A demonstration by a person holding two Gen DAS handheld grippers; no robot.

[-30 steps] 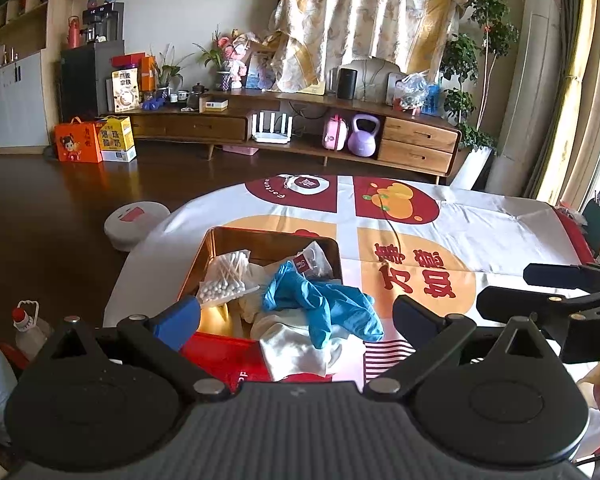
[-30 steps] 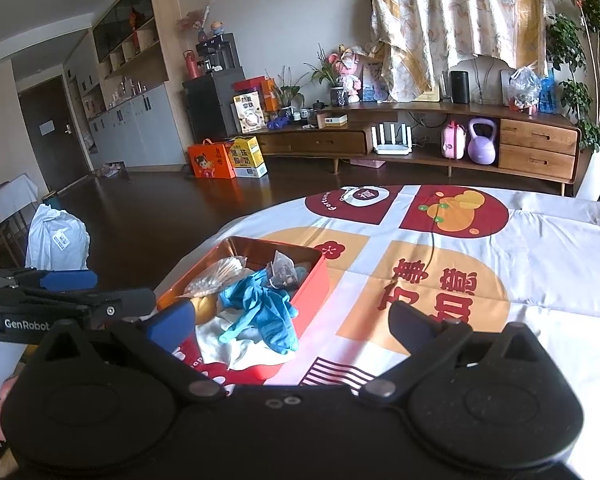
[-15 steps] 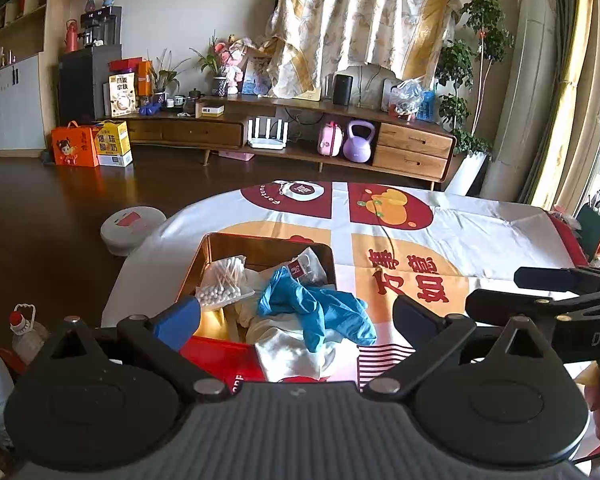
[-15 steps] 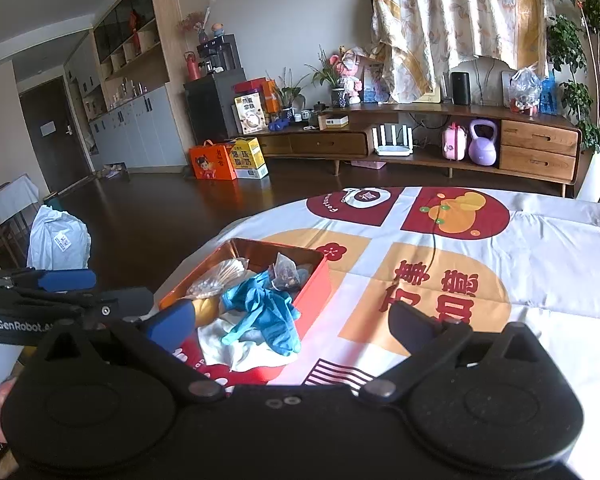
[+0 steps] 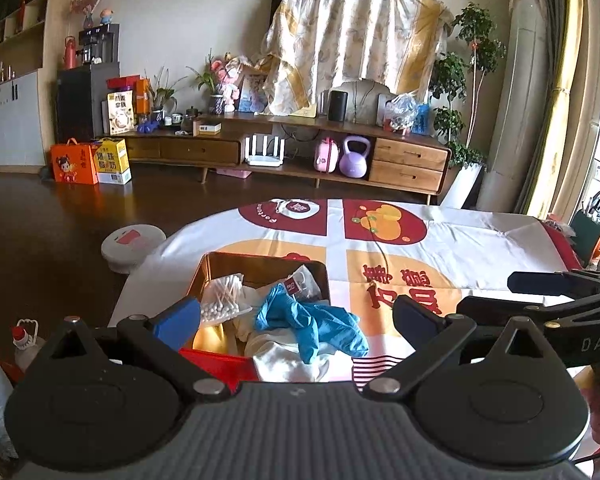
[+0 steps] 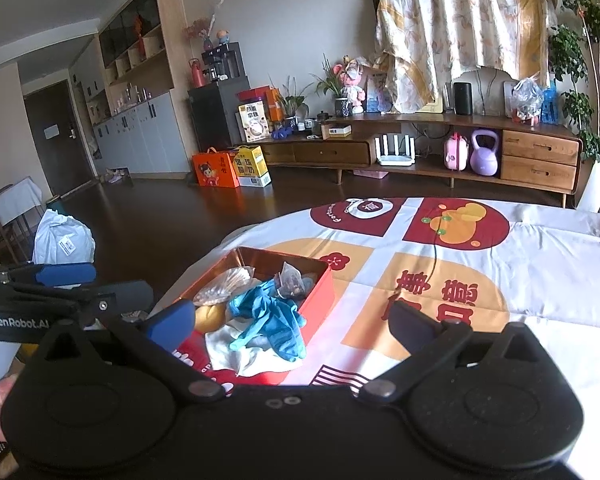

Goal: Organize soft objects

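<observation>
A red tin box (image 5: 260, 270) (image 6: 318, 304) with a gold inside sits near the table's left edge. In it lie a blue rubber glove (image 5: 316, 324) (image 6: 266, 320), a white cloth (image 5: 288, 356) (image 6: 240, 350) hanging over the front rim, a bag of cotton swabs (image 5: 220, 300) (image 6: 220, 286) and a small clear packet (image 5: 300, 282) (image 6: 292, 280). My left gripper (image 5: 296, 316) is open and empty, above and just short of the box. My right gripper (image 6: 292, 320) is open and empty, to the right of the left one, over the box's near corner.
The table carries a white cloth with red and orange prints (image 5: 384, 224) (image 6: 456, 220). A robot vacuum (image 5: 134, 242) sits on the dark floor left of the table. A TV cabinet (image 5: 284, 152) stands along the far wall.
Both grippers have drawn back and risen slightly, so the box sits a little lower and farther in both views. The box contents have not moved.
</observation>
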